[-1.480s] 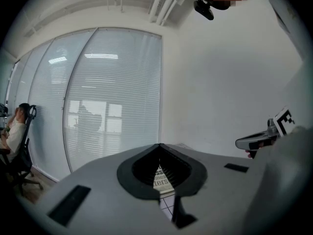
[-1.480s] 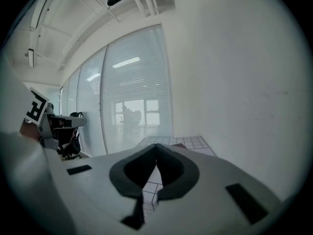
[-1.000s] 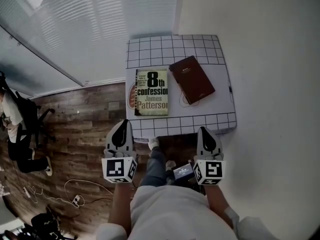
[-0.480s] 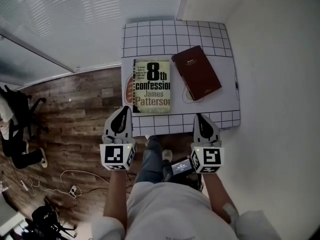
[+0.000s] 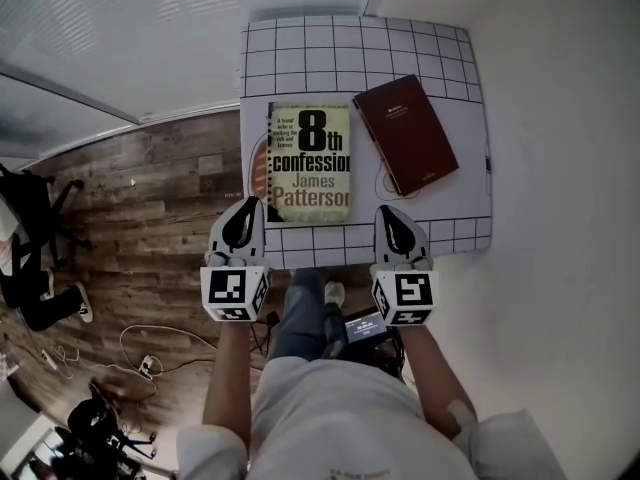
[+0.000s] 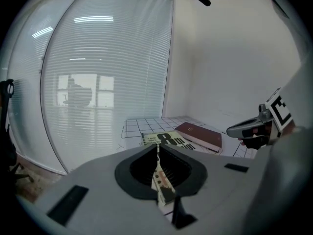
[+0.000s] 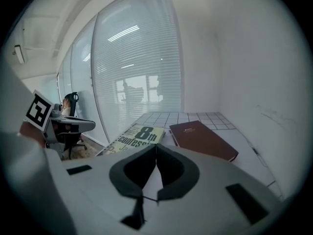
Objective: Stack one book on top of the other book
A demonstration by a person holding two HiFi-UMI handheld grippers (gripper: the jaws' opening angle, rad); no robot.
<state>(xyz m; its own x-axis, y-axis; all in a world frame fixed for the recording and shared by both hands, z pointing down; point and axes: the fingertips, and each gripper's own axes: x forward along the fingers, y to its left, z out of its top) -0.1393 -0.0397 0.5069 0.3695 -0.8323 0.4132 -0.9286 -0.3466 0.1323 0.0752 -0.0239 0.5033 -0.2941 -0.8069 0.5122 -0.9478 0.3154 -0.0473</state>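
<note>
At the bottom of the head view, the person's pale shirt and two forearms lead up to the grippers. The left gripper [image 5: 247, 208] sits lower-left of centre and the right gripper [image 5: 386, 213] lower-right. Each is a smooth grey plastic wedge with black pads and a black-and-white marker cube at its back. Both have their jaws pressed together with nothing between them. In the picture their tips overlap the near edge of the table [image 5: 455, 233], a square top under a white cloth bordered with a black grid. Flat on it, just beyond the left gripper, lies a rectangular paperback [image 5: 311, 163] with a yellow-green cover and bold black lettering. Just right of it, turned at an angle, lies a maroon book [image 5: 405, 133] with a matte cover. Left of the table is wood-plank floor [image 5: 170, 198]. At upper left are white slatted blinds [image 5: 150, 18].
</note>
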